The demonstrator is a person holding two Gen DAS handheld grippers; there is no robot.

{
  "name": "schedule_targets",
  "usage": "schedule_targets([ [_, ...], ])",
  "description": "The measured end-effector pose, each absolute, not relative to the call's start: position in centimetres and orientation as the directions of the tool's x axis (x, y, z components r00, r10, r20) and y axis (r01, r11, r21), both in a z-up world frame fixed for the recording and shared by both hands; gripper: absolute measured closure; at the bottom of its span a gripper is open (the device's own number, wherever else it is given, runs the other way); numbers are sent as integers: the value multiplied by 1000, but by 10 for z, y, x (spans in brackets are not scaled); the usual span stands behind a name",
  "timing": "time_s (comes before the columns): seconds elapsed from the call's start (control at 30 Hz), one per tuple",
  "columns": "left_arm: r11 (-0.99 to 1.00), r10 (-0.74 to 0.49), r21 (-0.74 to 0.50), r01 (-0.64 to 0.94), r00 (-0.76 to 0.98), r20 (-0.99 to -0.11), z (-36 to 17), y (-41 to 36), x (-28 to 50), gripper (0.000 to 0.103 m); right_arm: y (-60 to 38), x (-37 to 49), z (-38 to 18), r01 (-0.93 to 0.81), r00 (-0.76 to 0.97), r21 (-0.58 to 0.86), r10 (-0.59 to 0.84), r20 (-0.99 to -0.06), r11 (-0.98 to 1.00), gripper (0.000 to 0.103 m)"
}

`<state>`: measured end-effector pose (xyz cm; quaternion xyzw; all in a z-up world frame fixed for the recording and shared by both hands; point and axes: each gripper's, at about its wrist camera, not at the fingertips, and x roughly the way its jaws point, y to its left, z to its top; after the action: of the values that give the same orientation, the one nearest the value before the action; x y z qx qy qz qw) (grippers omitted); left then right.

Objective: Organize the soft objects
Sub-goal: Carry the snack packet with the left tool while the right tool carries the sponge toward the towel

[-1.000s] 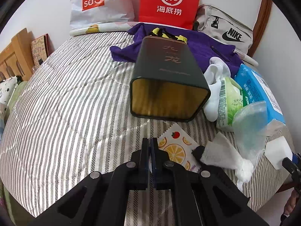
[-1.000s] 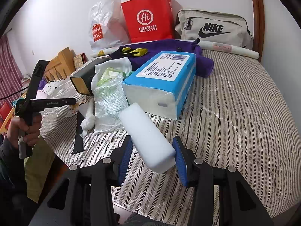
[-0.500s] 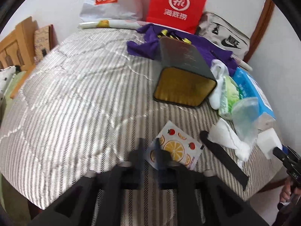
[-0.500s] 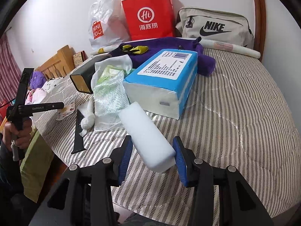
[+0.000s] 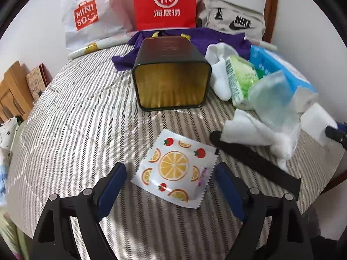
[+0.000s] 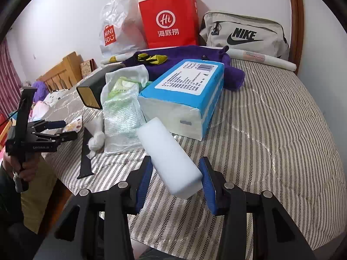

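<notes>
Soft things lie unsorted right of the empty tin (image 5: 171,80). Our left gripper (image 5: 170,181) is opening around the fruit sachet (image 5: 174,168) before the tin; our right gripper (image 6: 176,178) clamps the foam block (image 6: 169,153). We judge nearly everything remains.

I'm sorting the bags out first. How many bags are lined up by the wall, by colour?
Red paper bag: 1
White plastic bag: 1
Grey sports bag: 1
Total: 3
</notes>
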<state>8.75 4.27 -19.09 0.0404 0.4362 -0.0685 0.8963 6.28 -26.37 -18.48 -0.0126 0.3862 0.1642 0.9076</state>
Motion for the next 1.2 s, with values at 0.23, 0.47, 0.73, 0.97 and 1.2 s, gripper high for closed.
schedule_targets([
  [0.23,987,-98,7,161,632,-769,-185,48,87,60,-260,60,-183,-317,656,75,276,-703,945,61],
  [0.47,985,-129,-28,170,615,-778,-183,48,90,97,-261,47,-161,-358,677,92,326,-660,929,61],
  [0.73,982,-178,-95,165,617,-767,-163,53,88,97,-270,54,-129,-352,710,120,348,-612,928,61],
  [0.97,979,-197,-118,165,630,-752,-137,58,90,97,-266,80,-116,-357,715,111,348,-607,927,61],
  [1.2,978,-204,-126,167,634,-746,-112,58,105,97,-261,123,-103,-362,712,110,351,-608,926,61],
])
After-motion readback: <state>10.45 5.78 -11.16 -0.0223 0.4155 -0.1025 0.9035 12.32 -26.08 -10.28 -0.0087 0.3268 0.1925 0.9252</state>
